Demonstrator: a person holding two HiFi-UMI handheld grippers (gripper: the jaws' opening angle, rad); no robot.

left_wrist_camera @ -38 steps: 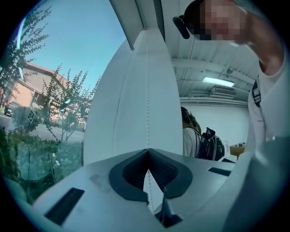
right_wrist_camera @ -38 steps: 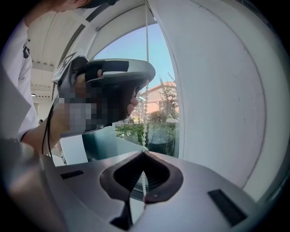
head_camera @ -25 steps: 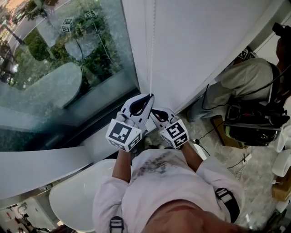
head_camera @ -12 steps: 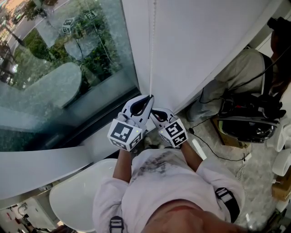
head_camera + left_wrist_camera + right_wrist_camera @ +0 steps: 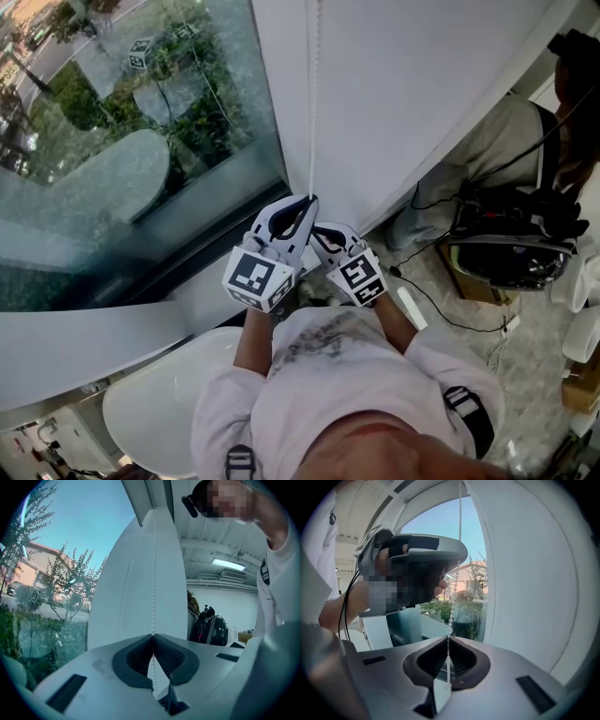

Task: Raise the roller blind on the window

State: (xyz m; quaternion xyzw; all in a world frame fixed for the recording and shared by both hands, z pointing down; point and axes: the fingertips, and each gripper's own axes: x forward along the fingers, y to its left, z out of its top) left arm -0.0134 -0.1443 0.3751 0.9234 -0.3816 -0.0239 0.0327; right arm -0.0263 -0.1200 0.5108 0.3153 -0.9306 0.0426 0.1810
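The roller blind's thin white beaded pull chain (image 5: pixel 312 112) hangs down the white window pillar (image 5: pixel 394 84), just right of the glass pane (image 5: pixel 141 141). The blind's cloth cannot be identified. The white left gripper (image 5: pixel 307 201) has its dark ribbed jaws closed on the chain. The white right gripper (image 5: pixel 317 232), just beside it and lower on the chain, is likewise clamped on it. Handling, as judged: the chain is light, limp and bears tension only. Grip squarely across the beads and pull along its line, since jerks risk slippage or breakage
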